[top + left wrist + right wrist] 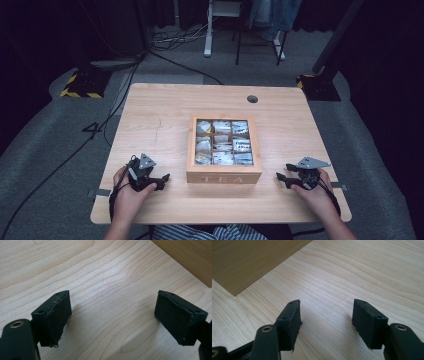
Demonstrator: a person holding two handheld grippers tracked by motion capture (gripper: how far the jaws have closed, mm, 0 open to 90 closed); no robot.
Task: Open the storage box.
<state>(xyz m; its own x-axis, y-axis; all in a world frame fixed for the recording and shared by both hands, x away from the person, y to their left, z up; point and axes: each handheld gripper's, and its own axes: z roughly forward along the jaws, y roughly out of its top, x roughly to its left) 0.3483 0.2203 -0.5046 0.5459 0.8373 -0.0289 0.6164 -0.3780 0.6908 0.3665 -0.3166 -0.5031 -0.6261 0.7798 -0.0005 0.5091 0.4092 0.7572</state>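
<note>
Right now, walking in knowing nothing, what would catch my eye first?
A wooden tea box sits mid-table, its clear lid showing nine compartments of tea bags. Either side of it, a hand rests an open black gripper on the table: the left gripper and the right gripper, both pointing toward the box.

The tea box (223,175) holds packets (222,142) too small and blurred to identify. In each gripper view the picture's edge cuts off all but one corner of the box (190,257).
</note>
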